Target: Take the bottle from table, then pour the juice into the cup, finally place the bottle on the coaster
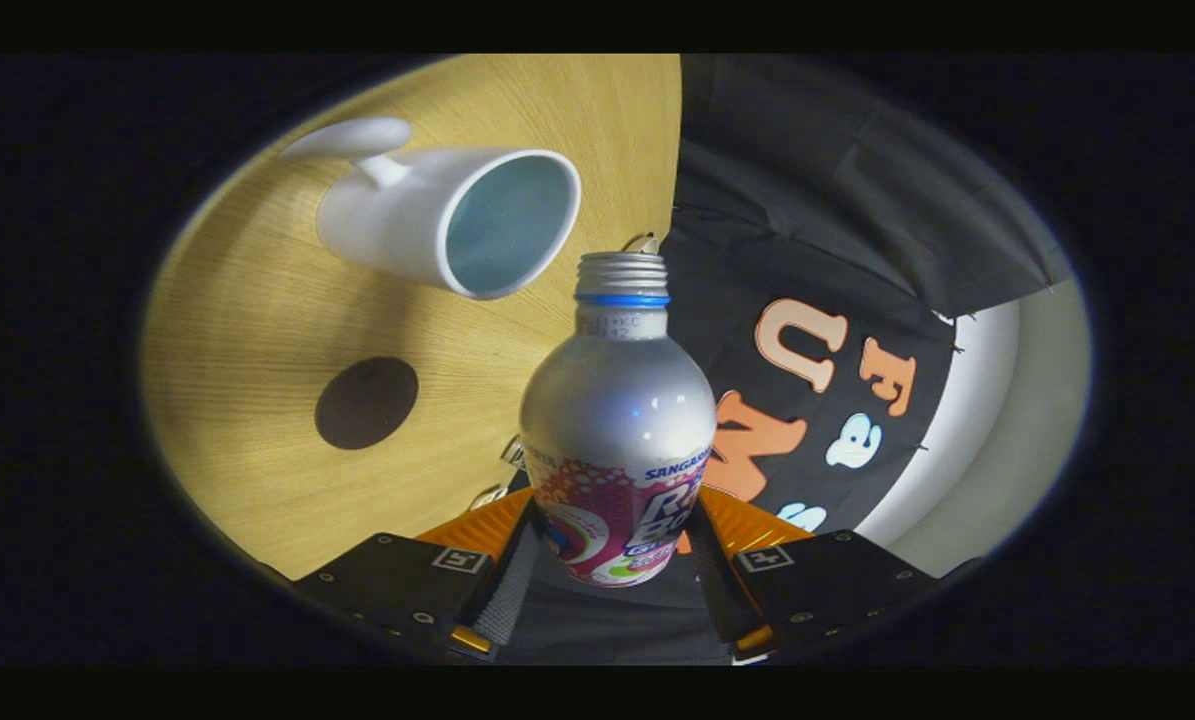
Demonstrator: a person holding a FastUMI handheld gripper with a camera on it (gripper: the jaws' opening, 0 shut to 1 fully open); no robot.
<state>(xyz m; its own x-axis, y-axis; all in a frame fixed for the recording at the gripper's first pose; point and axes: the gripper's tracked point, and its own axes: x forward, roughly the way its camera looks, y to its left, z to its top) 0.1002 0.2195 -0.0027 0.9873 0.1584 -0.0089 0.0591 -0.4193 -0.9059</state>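
Note:
A silver bottle [617,420] with a pink label and a blue neck ring sits between my fingers, and my gripper [612,545] is shut on its lower body. The whole view is rolled, so the bottle is held tilted relative to the table, off its surface. Its open threaded mouth points toward the white cup [447,220], which stands on the wooden table [247,330] beyond the fingers, handle away from the bottle; the mouth is close beside the cup's rim. The cup's pale blue inside looks empty. A dark round coaster [365,402] lies on the table nearer to me than the cup.
The table's straight edge [675,150] runs just behind the bottle's mouth, with the black cloth wall [817,200] beyond it. A small pale object [643,243] peeks out behind the bottle's mouth.

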